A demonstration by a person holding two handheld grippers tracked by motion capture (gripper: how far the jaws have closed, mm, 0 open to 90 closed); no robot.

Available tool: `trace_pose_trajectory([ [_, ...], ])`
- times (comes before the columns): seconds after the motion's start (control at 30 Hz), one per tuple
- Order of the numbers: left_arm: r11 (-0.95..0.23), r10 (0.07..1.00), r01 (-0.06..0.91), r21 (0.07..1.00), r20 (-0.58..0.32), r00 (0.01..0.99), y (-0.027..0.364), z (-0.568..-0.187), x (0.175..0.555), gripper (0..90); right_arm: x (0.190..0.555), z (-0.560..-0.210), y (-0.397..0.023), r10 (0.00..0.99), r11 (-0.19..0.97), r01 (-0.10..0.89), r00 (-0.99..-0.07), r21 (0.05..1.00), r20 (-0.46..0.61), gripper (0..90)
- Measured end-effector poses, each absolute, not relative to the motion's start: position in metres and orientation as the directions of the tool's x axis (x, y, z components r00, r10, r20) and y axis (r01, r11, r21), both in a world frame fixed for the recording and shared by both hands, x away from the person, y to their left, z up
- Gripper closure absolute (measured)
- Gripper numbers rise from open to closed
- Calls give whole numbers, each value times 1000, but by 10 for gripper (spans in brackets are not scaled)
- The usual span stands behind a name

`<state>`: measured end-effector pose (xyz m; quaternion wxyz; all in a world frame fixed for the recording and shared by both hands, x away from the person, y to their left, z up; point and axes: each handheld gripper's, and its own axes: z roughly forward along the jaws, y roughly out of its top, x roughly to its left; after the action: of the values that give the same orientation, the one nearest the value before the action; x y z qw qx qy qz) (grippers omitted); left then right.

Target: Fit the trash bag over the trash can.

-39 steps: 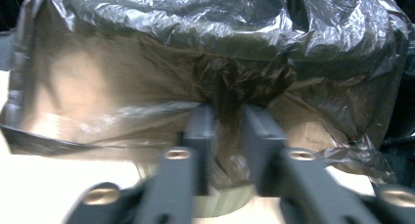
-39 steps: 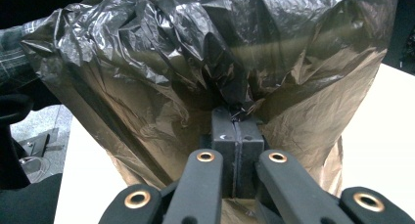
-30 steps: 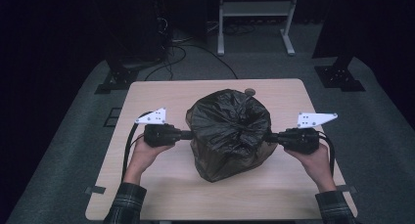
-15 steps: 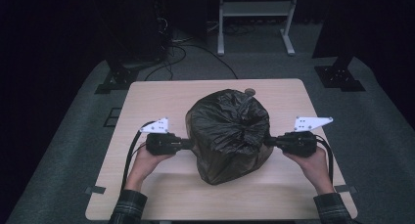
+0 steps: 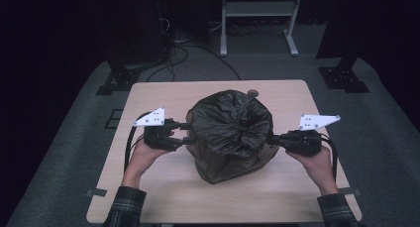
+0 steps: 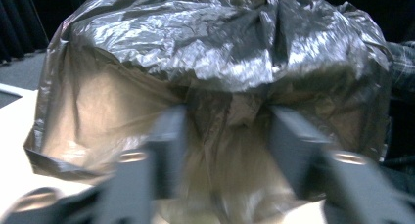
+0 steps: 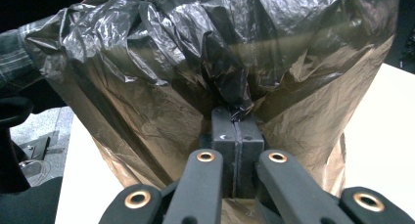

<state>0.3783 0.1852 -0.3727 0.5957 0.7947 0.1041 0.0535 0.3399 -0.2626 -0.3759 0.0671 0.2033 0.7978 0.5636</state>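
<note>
Black plastic bag [image 5: 232, 133] is seen mid-desk [image 5: 148, 197]. A fold of it is pinched in the clenched right claw [image 7: 236, 131]. Left claw [image 6: 225, 136] has just been opening; film lies between its parted jaws, ungripped.

You are handling a black bin bag [image 5: 230, 133] of thin, crinkled, glossy plastic film, translucent brown where stretched. It rests on your smooth, matt, pale wood table [image 5: 148, 95]. Your shirt sleeve [image 5: 125, 207] is plaid cloth.
</note>
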Motion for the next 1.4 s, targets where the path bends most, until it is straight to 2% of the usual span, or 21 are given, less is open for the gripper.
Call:
trace_pose_trajectory([
  [0.07,-257,215,100,961,-44,976,186,-373,379,870,339,-376,-263,400,281,248,-908,927,122,900],
  [0.1,-248,219,118,962,-63,974,186,-373,379,898,338,-376,-263,400,281,249,-908,927,123,900],
  [0.23,-310,218,168,936,-102,971,182,-386,381,900,339,-379,-261,415,317,253,-904,914,107,900],
  [0.47,-332,243,265,905,-190,951,188,-423,383,900,344,-403,-269,443,320,313,-884,894,151,900],
  [0.57,-385,255,295,874,-206,945,189,-437,383,900,345,-413,-271,455,337,338,-876,879,163,900],
  [0.67,-366,266,321,873,-233,935,192,-446,382,900,346,-423,-272,465,343,359,-868,868,175,900],
  [0.73,-364,269,311,878,-220,938,195,-443,382,898,347,-424,-273,467,336,361,-866,870,179,900],
  [0.77,-351,279,297,888,-203,939,196,-439,380,897,347,-422,-273,466,341,352,-868,871,169,871],
  [0.8,-329,290,297,896,-203,935,199,-435,380,834,346,-420,-272,472,338,340,-868,878,155,732],
  [0.83,-313,307,293,903,-196,931,202,-430,379,748,347,-418,-272,482,328,344,-862,880,158,632],
  [0.9,-294,318,278,915,-181,931,208,-420,377,609,347,-412,-275,486,307,341,-859,889,162,482],
  [0.93,-287,332,269,919,-169,928,211,-413,376,544,347,-409,-276,493,297,336,-855,894,157,416],
  [1.1,-213,342,224,951,-142,929,222,-377,373,331,348,-393,-283,496,235,311,-853,921,161,160],
  [1.23,-216,345,198,956,-116,932,218,-346,372,179,351,-384,-279,500,261,300,-855,917,137,101],
  [1.33,-229,330,177,957,-95,939,208,-326,373,109,353,-380,-274,472,270,283,-872,920,130,97],
  [1.4,-247,312,159,956,-77,947,197,-314,375,99,355,-379,-270,455,282,275,-882,919,124,97],
])
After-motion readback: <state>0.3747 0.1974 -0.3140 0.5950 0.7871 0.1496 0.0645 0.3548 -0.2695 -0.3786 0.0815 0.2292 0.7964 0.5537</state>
